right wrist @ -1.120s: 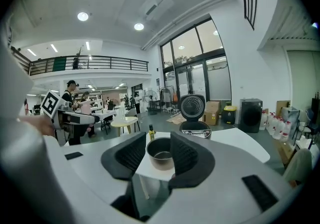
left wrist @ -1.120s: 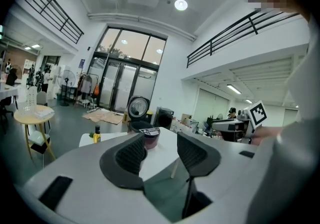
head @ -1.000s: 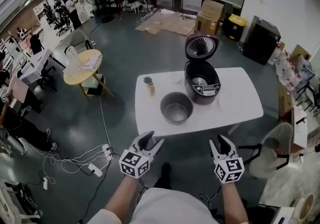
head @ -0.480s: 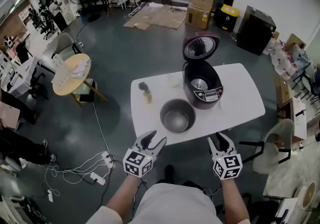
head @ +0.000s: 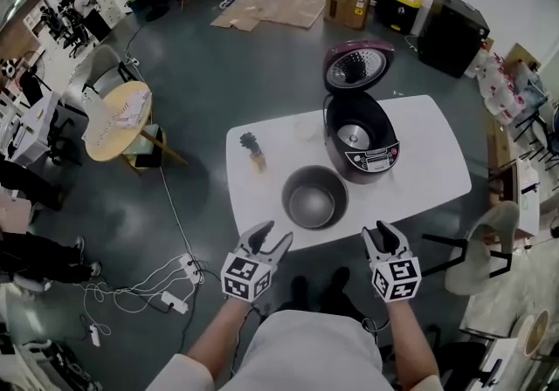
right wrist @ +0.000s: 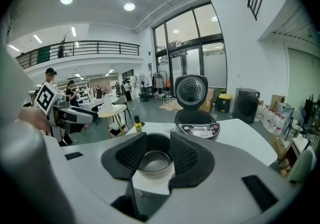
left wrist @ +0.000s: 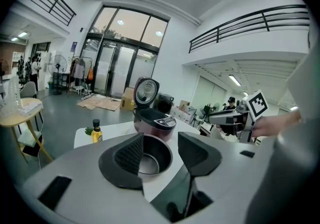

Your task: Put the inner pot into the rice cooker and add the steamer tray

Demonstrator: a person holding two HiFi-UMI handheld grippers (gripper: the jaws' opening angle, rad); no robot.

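While the person stands at the near edge of the white oval table [head: 428, 167], both tools hang short of it, not yet over the tabletop. At the left, the left gripper [head: 272, 239] with its marker cube has its jaws set well apart and grips nothing; in the left gripper view [left wrist: 162, 152] the gap between the ribbed black pads frames only the pot farther off. Beyond it, a small bottle of yellow liquid with a dark cap [head: 255, 154] stands on the table's left part. The round grey metal inner pot [head: 314, 197] sits upright and empty near the table's front edge, outside the cooker. Just behind and to its right stands the dark maroon rice cooker [head: 361, 150], lid swung up. At the right, the right gripper [head: 382, 236] is also parted, somewhat narrower, holding and touching nothing.
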